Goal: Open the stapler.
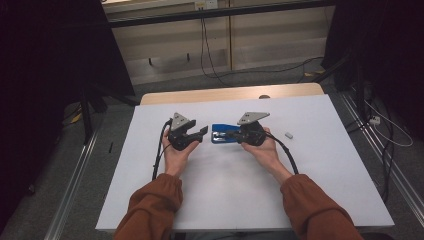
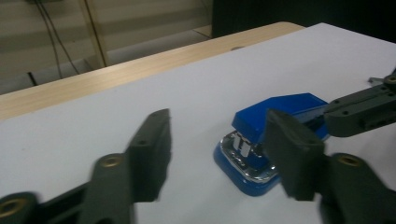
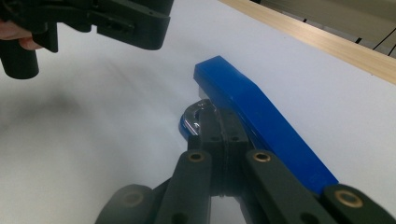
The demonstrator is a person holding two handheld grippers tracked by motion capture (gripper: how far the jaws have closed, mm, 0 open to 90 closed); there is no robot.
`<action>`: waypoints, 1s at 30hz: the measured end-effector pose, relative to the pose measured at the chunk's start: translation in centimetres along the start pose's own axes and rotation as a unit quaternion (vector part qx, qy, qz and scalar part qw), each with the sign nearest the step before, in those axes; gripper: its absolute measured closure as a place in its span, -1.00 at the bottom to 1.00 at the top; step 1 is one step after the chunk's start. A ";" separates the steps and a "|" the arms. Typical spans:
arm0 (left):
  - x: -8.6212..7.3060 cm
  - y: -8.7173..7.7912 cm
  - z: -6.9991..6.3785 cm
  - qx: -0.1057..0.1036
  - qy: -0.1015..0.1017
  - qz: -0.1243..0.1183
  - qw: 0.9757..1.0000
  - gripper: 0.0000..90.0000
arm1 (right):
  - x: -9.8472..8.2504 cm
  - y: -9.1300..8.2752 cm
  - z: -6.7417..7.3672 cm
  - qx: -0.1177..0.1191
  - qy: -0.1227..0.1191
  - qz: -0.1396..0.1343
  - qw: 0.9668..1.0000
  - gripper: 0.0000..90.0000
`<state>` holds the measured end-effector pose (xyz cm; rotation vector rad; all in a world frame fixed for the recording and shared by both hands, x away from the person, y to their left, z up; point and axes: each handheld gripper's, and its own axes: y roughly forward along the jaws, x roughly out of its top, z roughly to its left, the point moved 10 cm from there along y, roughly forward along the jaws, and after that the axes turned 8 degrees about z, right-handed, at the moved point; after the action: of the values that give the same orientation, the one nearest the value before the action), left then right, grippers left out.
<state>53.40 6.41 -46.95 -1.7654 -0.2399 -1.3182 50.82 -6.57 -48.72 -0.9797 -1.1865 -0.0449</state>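
Note:
A blue stapler (image 1: pixel 222 134) lies on the white table top (image 1: pixel 310 170) between my two grippers. In the left gripper view the stapler (image 2: pixel 280 109) sits just beyond my left gripper (image 2: pixel 219 135), whose jaws stand apart with nothing between them. My left gripper (image 1: pixel 202 131) points right at the stapler's front end. My right gripper (image 1: pixel 236 135) comes in from the stapler's other end. In the right gripper view my right gripper (image 3: pixel 212 116) has its jaws pressed together, tips against the metal part beside the stapler's blue top (image 3: pixel 252 102). Whether anything is pinched I cannot tell.
A small pale block (image 1: pixel 288 134) lies on the table to the right of the right hand. A wooden strip (image 1: pixel 230 93) runs along the table's far edge. Cables and dark stands are on the floor beyond and beside the table.

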 end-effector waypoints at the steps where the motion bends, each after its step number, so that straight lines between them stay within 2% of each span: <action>1: -0.1 0.1 0.0 0.000 0.002 0.003 1.000 0.11 | 0.0 0.0 0.0 -0.001 -0.001 0.000 1.000 1.00; 2: -0.3 0.2 -0.2 -0.008 0.004 0.007 1.000 0.19 | 0.1 0.1 0.1 -0.001 -0.001 -0.001 1.000 1.00; 4: -0.6 0.3 -0.3 -0.007 0.004 0.018 1.000 0.36 | 0.1 0.1 0.1 -0.003 -0.004 -0.001 1.000 1.00; 6: -0.9 0.5 -0.7 -0.024 0.004 0.025 0.999 0.61 | -0.1 0.3 0.1 -0.003 -0.008 0.002 1.000 1.00; 8: -0.9 0.6 -1.0 -0.031 0.003 0.026 0.999 0.80 | -0.2 0.4 0.1 -0.005 -0.013 0.006 1.000 1.00; 10: -1.0 0.6 -1.3 -0.037 0.011 0.031 0.999 0.99 | -0.3 0.6 0.0 -0.007 -0.012 0.007 1.000 1.00; 12: -1.2 0.8 -1.7 -0.052 0.015 0.037 0.998 1.00 | -0.3 0.7 0.0 -0.008 -0.013 0.009 1.000 1.00; 18: -1.6 1.3 -1.5 -0.048 0.018 0.048 0.998 1.00 | -0.5 1.2 -0.1 -0.009 -0.015 0.017 1.000 1.00; 23: -2.1 1.6 -1.5 -0.047 0.015 0.060 0.997 1.00 | -0.7 1.8 0.0 -0.009 -0.027 0.032 0.999 1.00; 30: -2.3 2.2 -1.5 -0.047 0.012 0.068 0.997 1.00 | -1.5 2.5 -0.3 -0.014 -0.026 0.052 0.998 1.00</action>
<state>52.82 4.77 -50.01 -1.8094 -0.0447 -1.2689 51.70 -5.93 -51.44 -1.0720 -1.1830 0.0468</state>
